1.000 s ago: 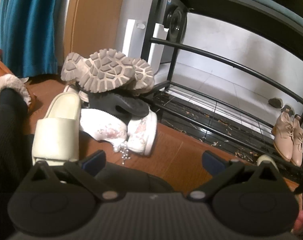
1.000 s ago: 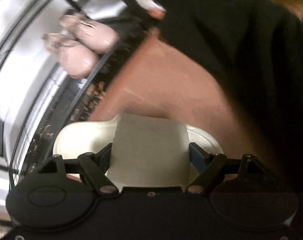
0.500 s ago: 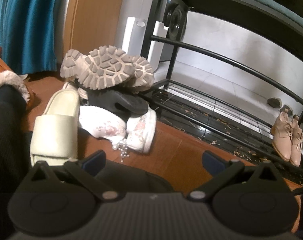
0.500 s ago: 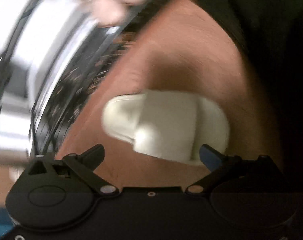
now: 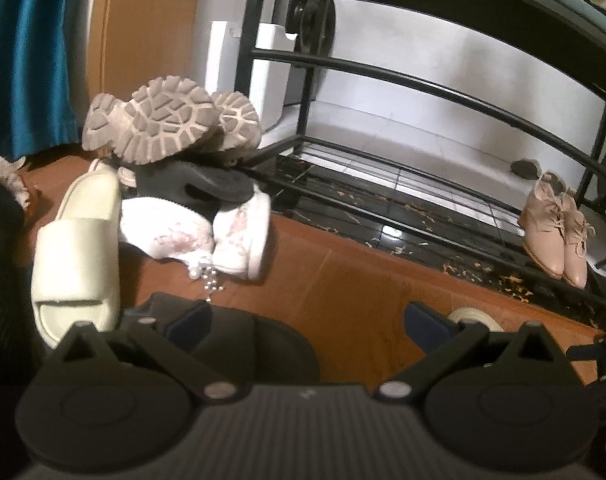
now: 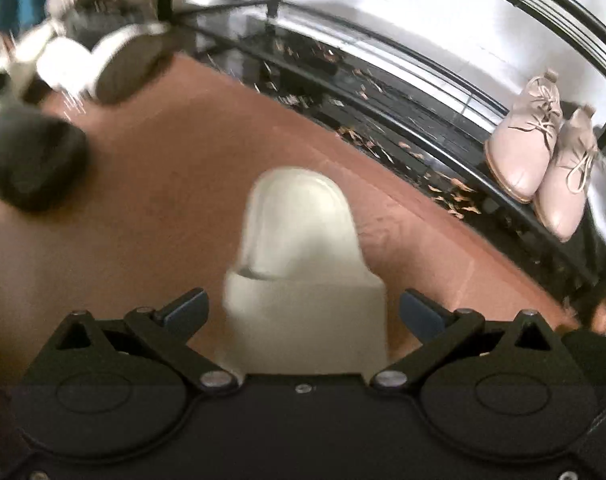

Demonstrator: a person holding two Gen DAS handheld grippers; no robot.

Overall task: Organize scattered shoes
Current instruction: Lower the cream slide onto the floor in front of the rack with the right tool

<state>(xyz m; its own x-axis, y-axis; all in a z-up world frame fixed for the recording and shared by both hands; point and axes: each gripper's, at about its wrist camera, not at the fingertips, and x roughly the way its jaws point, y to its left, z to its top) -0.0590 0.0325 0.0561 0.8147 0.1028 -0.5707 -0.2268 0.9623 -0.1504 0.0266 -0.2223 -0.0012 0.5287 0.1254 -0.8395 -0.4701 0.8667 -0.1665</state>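
Directly ahead of the right gripper [image 6: 301, 312], a cream slide sandal [image 6: 303, 248] lies on the reddish-brown floor [image 6: 183, 168], its strap end between the two spread fingers and its rounded toe pointing away toward the shoe rack [image 6: 383, 92]. Both blue pads [image 6: 185, 307] stand clear of the strap, with a gap on each side, so nothing is pinched. Further out to the right, a pair of pink lace-up shoes [image 6: 543, 152] sits side by side on the rack's lowest tier, toes toward the floor edge. To the upper left the view is blurred; a white shoe [image 6: 115, 60] and a dark rounded shape [image 6: 31, 160] can be made out there.

The left gripper [image 5: 307, 322] is likewise spread wide and holds nothing. A dark shoe [image 5: 231, 344] lies beneath its left finger. Beyond, to the left, the matching cream sandal [image 5: 79, 248] rests on the floor beside a heap: two white floral shoes [image 5: 207, 236] with a bead ornament, a black sandal [image 5: 195, 184] on top of them, and chunky-soled boots [image 5: 163, 120] tipped sole-outward at the back. The pink pair shows again at the rack's right end.
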